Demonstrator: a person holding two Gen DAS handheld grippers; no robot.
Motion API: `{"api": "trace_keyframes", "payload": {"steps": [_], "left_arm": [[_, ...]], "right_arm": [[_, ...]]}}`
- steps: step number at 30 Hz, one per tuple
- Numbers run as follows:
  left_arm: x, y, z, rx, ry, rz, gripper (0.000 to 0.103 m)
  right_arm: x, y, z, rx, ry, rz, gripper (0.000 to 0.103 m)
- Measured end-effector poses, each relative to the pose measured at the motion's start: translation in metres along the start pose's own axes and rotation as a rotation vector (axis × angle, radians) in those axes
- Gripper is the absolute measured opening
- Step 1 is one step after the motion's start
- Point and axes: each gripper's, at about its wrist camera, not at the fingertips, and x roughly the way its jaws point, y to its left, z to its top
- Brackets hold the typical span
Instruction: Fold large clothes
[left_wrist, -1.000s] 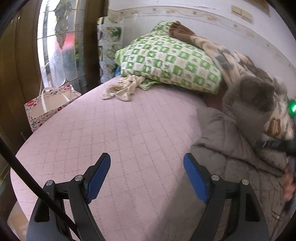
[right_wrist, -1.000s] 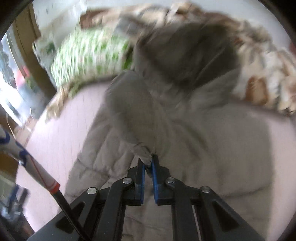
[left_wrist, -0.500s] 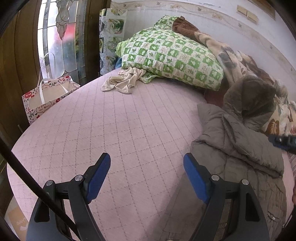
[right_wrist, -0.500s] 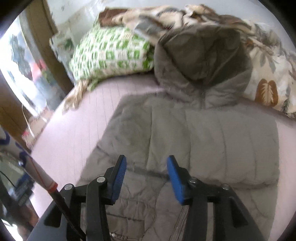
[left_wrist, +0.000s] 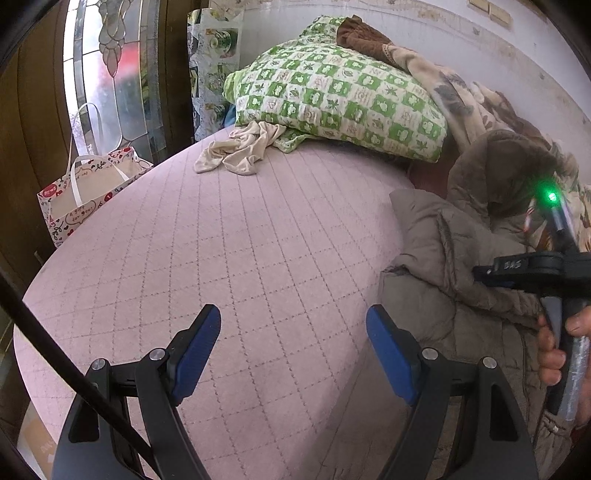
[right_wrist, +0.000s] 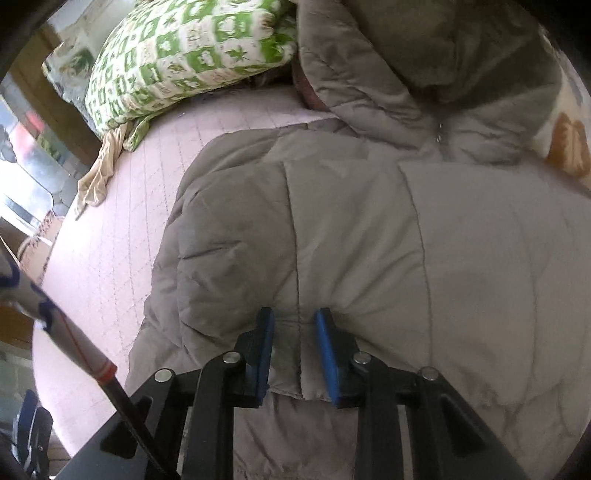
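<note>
Fingers (right_wrist: 264, 339) of the right gripper (right_wrist: 294, 345) stand narrowly apart, a puffed fold of the grey coat (right_wrist: 369, 229) between their blue pads, though whether they pinch it I cannot tell. Left gripper (left_wrist: 293, 343) hangs with its fingers (left_wrist: 195, 350) spread wide over the bare pink bed (left_wrist: 221, 236), holding nothing, the coat's edge just right of it. Coat lies spread on the right side of the bed, its hood toward the far wall, near the green checked pillow (left_wrist: 332, 99) with a cream cloth (left_wrist: 240, 151) crumpled in front and a gift bag (left_wrist: 81, 195) standing off the bed's left edge.
</note>
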Motion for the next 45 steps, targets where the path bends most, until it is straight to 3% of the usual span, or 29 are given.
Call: {"api": "trace_keyframes", "payload": {"steps": [5,8,9,11,12,13,15,20,26,30,35,36,38,39,45], "left_arm": [[-0.002,-0.001,-0.006,-0.002,0.015,-0.027,0.08],[0.001,-0.008,-0.011,-0.002,0.03,-0.049,0.08],[0.003,-0.012,-0.012,0.005,0.038,-0.054,0.08],[0.008,-0.024,-0.015,0.038,0.053,-0.059,0.08],[0.009,-0.029,-0.015,0.051,0.052,-0.061,0.08],[0.01,-0.034,-0.016,0.062,0.05,-0.061,0.08],[0.012,-0.04,-0.017,0.074,0.048,-0.065,0.08],[0.02,-0.054,-0.015,0.09,0.048,-0.088,0.08],[0.033,-0.065,-0.018,0.119,0.077,-0.1,0.08],[0.035,-0.067,-0.021,0.125,0.091,-0.123,0.08],[0.039,-0.071,-0.024,0.151,0.094,-0.11,0.08],[0.039,-0.071,-0.025,0.151,0.098,-0.112,0.08],[0.041,-0.071,-0.025,0.142,0.108,-0.115,0.08],[0.041,-0.071,-0.025,0.14,0.111,-0.115,0.08],[0.039,-0.063,-0.022,0.117,0.104,-0.098,0.08]], "right_arm": [[-0.032,-0.009,0.002,0.01,-0.057,0.009,0.028],[-0.065,-0.032,0.021,0.059,-0.136,-0.015,0.03],[-0.076,-0.041,0.03,0.09,-0.164,-0.016,0.037],[-0.1,-0.062,0.041,0.161,-0.22,-0.003,0.058],[-0.113,-0.074,0.055,0.225,-0.265,0.013,0.073],[-0.121,-0.083,0.06,0.261,-0.289,0.022,0.081],[-0.137,-0.099,0.083,0.347,-0.348,0.051,0.082],[-0.143,-0.122,0.129,0.465,-0.366,0.092,0.082],[-0.123,-0.16,0.161,0.789,-0.387,0.277,0.083],[-0.101,-0.171,0.173,0.945,-0.39,0.293,0.083],[-0.081,-0.179,0.186,0.965,-0.344,0.278,0.083],[-0.075,-0.176,0.188,0.945,-0.319,0.249,0.083],[-0.068,-0.177,0.187,0.902,-0.301,0.217,0.056],[-0.065,-0.176,0.185,0.88,-0.283,0.205,0.029],[-0.075,-0.166,0.159,0.78,-0.262,0.199,0.017]]}}
